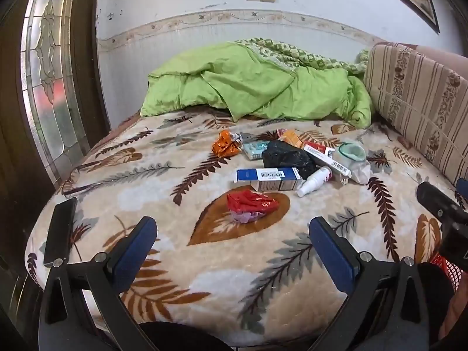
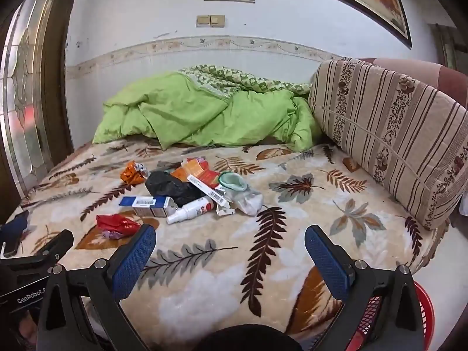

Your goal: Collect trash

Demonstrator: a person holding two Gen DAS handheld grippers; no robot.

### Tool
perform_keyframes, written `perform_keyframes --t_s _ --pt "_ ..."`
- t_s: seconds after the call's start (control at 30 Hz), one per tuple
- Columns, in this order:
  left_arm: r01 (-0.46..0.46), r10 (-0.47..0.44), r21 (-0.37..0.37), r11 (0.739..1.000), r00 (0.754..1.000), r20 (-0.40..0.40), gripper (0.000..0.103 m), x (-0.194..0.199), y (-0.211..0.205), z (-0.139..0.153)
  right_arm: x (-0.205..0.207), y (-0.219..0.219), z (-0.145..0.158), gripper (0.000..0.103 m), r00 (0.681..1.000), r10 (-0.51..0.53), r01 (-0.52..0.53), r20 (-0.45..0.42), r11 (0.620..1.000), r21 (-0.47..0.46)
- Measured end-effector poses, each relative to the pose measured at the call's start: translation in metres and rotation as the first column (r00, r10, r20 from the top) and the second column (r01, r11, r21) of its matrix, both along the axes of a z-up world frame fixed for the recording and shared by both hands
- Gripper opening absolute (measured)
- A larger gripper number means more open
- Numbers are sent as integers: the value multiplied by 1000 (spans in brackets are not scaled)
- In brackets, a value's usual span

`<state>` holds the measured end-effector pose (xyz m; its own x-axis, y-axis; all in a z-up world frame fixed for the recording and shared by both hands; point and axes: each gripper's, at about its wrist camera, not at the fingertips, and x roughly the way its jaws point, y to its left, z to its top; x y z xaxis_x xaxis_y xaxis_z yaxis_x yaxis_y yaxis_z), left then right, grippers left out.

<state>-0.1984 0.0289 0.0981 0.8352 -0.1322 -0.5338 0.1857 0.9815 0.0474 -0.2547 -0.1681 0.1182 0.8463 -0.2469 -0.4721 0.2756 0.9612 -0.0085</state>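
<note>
A heap of trash lies mid-bed on the leaf-patterned blanket [image 1: 204, 278]. Nearest is a crumpled red wrapper [image 1: 251, 201] [image 2: 117, 223]. Behind it lie a blue-and-white box [image 1: 269, 178] [image 2: 149, 204], a white spray bottle [image 1: 314, 180] [image 2: 190, 209], a black plastic bag [image 1: 286, 156] [image 2: 169, 187], an orange foil wrapper [image 1: 225, 146] [image 2: 133, 174], a red-and-white carton [image 1: 324, 156] and a clear green-rimmed cup [image 1: 354, 155] [image 2: 239, 190]. My left gripper [image 1: 231, 225] hangs open just short of the red wrapper. My right gripper [image 2: 230, 229] is open over bare blanket, right of the heap.
A red mesh basket [image 2: 421, 307] stands at the bed's near right edge. A black phone [image 1: 60, 231] lies at the left edge. A green duvet [image 1: 257, 84] is bunched at the far wall, with a striped cushion [image 1: 418, 102] on the right. A stained-glass door [image 1: 44, 73] stands left.
</note>
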Motion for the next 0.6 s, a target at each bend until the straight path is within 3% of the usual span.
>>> perform_keyframes --t_s 0.3,0.6 --pt "10 -9 12 1000 999 -34 103 9 -4 -10 11 -6 -12 102 997 -15 15 -71 1000 5" --pt "13 -13 12 1000 999 -41 103 11 -2 -10 13 -6 -13 102 997 -28 28 -77 1000 -4"
